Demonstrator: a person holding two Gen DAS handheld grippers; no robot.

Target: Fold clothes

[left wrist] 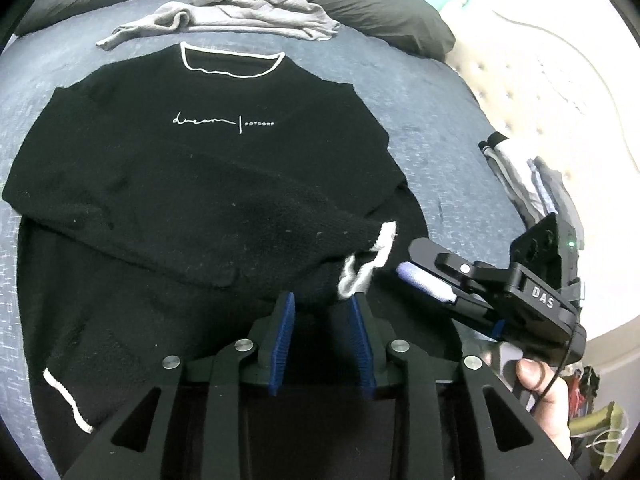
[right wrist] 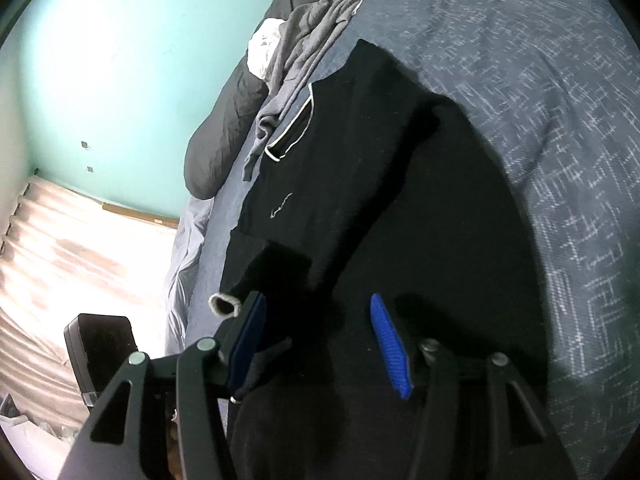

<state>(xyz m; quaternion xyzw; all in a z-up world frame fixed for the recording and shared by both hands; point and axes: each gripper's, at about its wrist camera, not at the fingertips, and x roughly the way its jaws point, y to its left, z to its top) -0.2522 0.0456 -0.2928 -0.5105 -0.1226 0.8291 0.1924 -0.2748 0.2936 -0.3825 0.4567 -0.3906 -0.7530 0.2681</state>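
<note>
Blue-padded left gripper (left wrist: 322,316) and right gripper (right wrist: 320,320) both stand open, empty, just over the near hem of the black sweater (left wrist: 208,152), which lies flat on the bed (left wrist: 440,128). One sleeve (left wrist: 280,216) is already folded across the body; the halving folds seem left. Beyond it, a grey garment (left wrist: 240,12) waits unfolded.

I see the sweater (left wrist: 200,168) flat on the bed (left wrist: 420,112), a hoodie (left wrist: 240,12) behind it, pillow (left wrist: 360,4) beyond.
</note>
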